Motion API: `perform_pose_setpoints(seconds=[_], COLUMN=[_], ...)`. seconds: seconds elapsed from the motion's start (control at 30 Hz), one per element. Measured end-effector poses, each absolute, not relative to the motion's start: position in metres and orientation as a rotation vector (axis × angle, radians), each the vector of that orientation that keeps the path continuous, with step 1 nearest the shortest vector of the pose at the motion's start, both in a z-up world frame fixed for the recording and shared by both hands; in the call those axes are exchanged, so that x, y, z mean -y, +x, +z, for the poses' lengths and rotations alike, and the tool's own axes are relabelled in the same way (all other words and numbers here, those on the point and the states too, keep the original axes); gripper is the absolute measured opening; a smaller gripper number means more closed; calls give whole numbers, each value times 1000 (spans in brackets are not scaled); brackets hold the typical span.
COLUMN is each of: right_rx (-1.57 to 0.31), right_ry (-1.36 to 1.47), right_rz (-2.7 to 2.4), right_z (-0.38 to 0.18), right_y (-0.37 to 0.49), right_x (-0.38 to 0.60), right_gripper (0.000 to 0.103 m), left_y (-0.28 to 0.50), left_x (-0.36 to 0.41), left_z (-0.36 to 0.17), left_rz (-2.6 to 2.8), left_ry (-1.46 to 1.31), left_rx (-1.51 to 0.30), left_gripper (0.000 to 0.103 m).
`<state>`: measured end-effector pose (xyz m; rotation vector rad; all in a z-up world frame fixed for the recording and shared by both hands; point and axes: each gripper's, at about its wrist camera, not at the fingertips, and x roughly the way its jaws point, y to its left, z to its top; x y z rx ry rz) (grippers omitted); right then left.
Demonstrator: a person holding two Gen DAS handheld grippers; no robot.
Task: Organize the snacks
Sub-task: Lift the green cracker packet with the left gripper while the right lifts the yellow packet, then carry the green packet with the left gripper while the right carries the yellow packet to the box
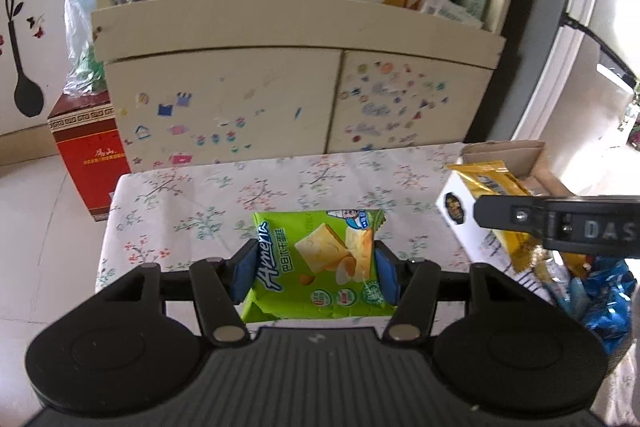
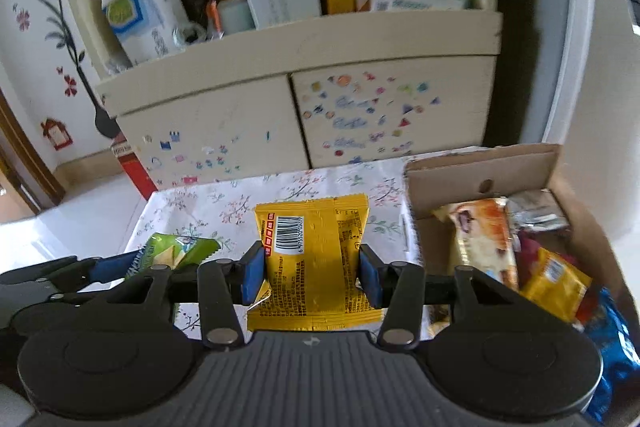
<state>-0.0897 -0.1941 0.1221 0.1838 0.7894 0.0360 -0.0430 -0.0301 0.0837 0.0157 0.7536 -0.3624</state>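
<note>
The left gripper (image 1: pixel 316 273) is holding the green pack (image 1: pixel 320 261) with its jaws closed to the pack's width, the blue pads (image 1: pixel 244 277) pressing in on both side edges. The pack is sitting flat and face up between them, apparently lifted above the bench (image 1: pixel 192 195). The right gripper (image 2: pixel 312 277) is doing the same with the yellow pack (image 2: pixel 316 263), barcode side up, jaws pinched onto its sides and creasing the wrapper a little.

Outward from there, the two grippers are riding side by side over the floral bench, the right one near the box (image 2: pixel 480 163) at the bench's right end. The box is standing open and already holding snacks. Behind the bench a cabinet (image 1: pixel 280 27) is carrying a cluttered shelf, and a red carton (image 1: pixel 92 155) is sitting on the floor to the left.

Risks, as a judgement: both packs are slick, air-filled wrappers held only at their edges, so either could be slipping or swivelling if tilted sharply. The grippers are close enough to be knocking each other. Squeezing harder could be crushing the biscuits inside.

Count: two grippers, two held packs, one box. At least four or five more snacks are lying inside it; overlap is hiding the exact number.
</note>
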Motion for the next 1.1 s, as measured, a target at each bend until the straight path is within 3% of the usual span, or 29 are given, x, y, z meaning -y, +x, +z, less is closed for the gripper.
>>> perform_pose_setpoints(seconds=[1.1], right_rx=[-601], right_ry=[401], right_rz=[-249], right_z=[156], right_y=[-160], right_x=[319], right_gripper=[55], left_y=[-80], left_x=[100], left_z=[104], left_rz=[-586], left_ry=[7], left_rx=[-678], left_gripper=[58])
